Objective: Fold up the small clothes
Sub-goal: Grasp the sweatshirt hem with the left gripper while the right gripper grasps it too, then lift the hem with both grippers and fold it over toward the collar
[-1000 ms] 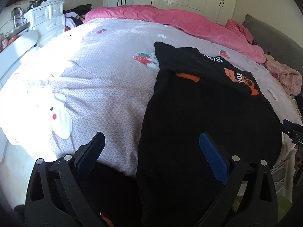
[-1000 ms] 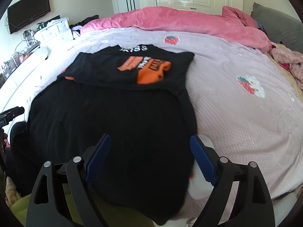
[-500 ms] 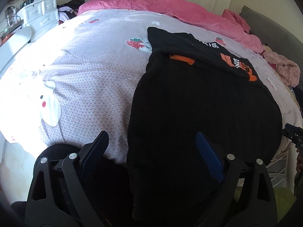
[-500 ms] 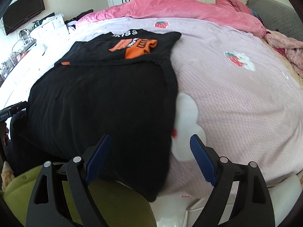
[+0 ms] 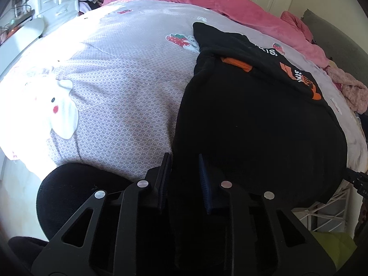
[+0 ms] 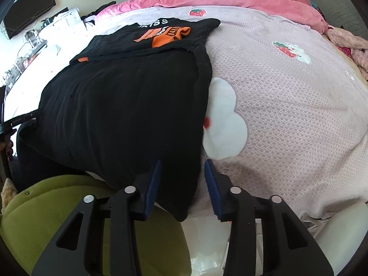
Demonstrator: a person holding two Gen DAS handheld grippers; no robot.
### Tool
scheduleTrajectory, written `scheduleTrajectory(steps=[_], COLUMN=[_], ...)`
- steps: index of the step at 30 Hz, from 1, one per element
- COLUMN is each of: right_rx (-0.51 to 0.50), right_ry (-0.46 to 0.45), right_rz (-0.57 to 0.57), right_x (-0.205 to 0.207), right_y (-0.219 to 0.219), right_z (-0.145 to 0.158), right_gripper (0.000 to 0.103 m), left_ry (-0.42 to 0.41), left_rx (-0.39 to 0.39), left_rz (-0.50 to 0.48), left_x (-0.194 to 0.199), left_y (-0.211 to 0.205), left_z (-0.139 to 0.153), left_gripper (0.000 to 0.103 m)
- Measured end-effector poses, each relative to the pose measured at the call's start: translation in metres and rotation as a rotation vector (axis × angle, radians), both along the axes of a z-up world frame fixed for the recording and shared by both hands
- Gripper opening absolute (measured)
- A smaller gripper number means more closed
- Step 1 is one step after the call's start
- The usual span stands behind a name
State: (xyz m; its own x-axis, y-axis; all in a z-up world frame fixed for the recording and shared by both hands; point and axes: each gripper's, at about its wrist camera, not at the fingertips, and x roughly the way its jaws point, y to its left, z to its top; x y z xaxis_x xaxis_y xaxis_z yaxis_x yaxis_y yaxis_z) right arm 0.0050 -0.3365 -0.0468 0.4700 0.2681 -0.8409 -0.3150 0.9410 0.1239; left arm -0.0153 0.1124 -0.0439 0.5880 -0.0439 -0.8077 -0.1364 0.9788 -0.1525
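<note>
A black garment (image 5: 253, 126) lies flat on the lilac bedspread (image 5: 126, 80), its far end folded over with an orange and white print (image 6: 170, 34) showing. Its near hem hangs over the bed's edge. My left gripper (image 5: 184, 177) is closing on the hem's left corner, with black cloth filling the narrow gap between its pads. My right gripper (image 6: 181, 184) is closing around the garment (image 6: 126, 103) at its right near corner. The cloth touches the left pad, and a strip of bedspread (image 6: 287, 115) still shows before the right pad.
A pink duvet (image 5: 230, 7) is heaped along the far side of the bed. White drawers (image 5: 57, 2) stand at the far left. A green cushion (image 6: 57, 207) and a round black shape (image 5: 76, 188) sit below the bed's near edge.
Both grippers went from wide open to nearly closed on the garment's near corners. The right one moved down and closer to the hem. The left one barely shifted.
</note>
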Motion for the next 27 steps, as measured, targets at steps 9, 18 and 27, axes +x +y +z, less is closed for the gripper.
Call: scheduleTrajectory(steps=[9,18,27], right_rx=[-0.011,0.062,0.165], right_ry=[-0.007,-0.023,-0.065], right_rz=[0.034,0.056,0.072], right_x=[0.009,0.009,0.010], right_y=[0.010,0.006,-0.002], right_z=[-0.011,0.002,0.037], right_gripper=[0.036,0.009,0.007], left_ry=[0.010,-0.009,-0.102], left_rx=[-0.012,-0.012,-0.052], left_rz=[-0.002,0.009,-0.011], left_x=[0.002,-0.001,-0.012], left_y=[0.001,0.006,0.005], left_z=[-0.005,0.000,0.032], left_gripper=[0.017,0.002,0.002])
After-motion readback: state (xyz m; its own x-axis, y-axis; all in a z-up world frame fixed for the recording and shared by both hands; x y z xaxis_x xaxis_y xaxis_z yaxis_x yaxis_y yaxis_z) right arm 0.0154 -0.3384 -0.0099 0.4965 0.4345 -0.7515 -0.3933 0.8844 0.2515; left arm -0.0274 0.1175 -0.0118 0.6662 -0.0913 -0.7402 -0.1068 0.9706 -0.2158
